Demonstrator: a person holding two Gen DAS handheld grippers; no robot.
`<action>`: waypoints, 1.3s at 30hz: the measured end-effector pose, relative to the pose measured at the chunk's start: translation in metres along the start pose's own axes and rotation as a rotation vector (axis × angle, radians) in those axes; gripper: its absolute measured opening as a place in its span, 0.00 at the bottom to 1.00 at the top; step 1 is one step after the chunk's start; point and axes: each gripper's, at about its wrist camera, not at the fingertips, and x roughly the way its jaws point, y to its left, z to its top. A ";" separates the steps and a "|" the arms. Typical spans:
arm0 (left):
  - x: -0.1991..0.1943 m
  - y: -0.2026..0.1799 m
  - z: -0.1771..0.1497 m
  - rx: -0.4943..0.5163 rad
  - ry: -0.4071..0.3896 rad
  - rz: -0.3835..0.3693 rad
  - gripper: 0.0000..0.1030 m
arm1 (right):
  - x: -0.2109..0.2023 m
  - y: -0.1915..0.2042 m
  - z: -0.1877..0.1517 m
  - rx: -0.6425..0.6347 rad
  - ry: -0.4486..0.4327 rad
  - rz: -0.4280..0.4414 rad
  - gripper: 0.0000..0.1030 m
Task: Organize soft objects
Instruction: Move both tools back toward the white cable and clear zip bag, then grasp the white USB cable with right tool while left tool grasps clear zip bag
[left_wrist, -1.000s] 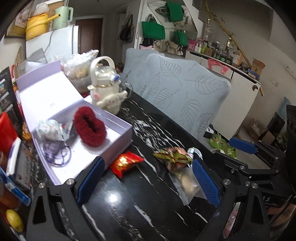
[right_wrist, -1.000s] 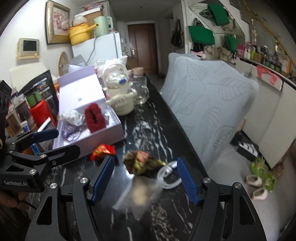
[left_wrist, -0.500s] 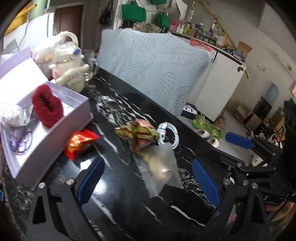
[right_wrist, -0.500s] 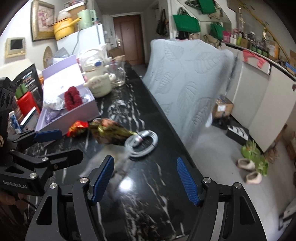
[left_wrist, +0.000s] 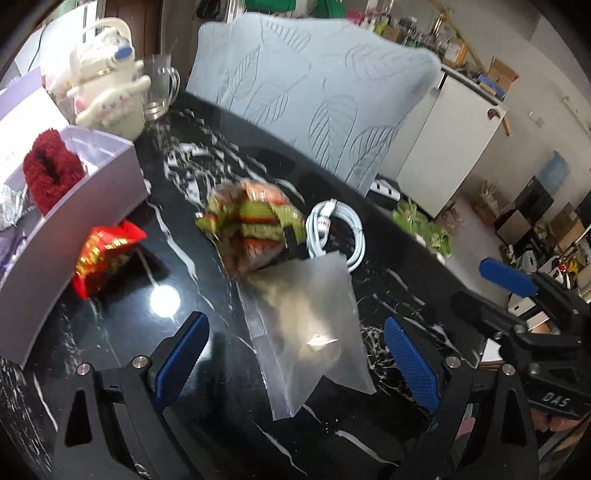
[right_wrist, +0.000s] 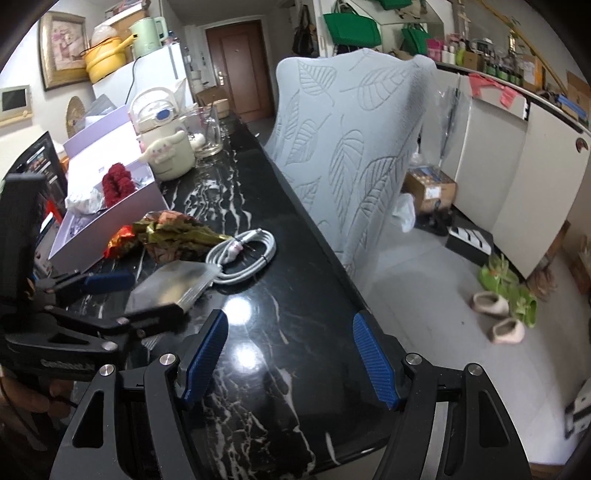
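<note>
1. My left hand-held gripper (left_wrist: 291, 360) hangs wide open over the clear plastic bag (left_wrist: 310, 332) lying flat on the black bench (left_wrist: 207, 373).
2. My right hand-held gripper (right_wrist: 291, 356) is open, empty.
3. The bag looks light, floppy, slippery; I'd pinch its near edge.

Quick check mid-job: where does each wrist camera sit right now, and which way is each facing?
Left wrist: behind the open left gripper, low over the black marble table, facing the clear plastic bag; right gripper at right.
Right wrist: behind the open right gripper, facing along the table edge; left gripper and hand at left.
Shared: bag, white cable coil, green snack packet, lilac box.
</note>
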 end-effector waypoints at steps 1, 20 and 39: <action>0.003 0.000 -0.001 -0.002 0.014 0.004 0.94 | 0.002 -0.001 0.000 0.004 0.002 0.001 0.69; 0.001 0.022 -0.017 -0.033 -0.016 -0.011 0.53 | 0.039 0.012 0.015 0.039 0.044 0.036 0.69; -0.046 0.087 -0.058 -0.142 -0.044 0.110 0.53 | 0.102 0.066 0.036 -0.114 0.089 -0.066 0.77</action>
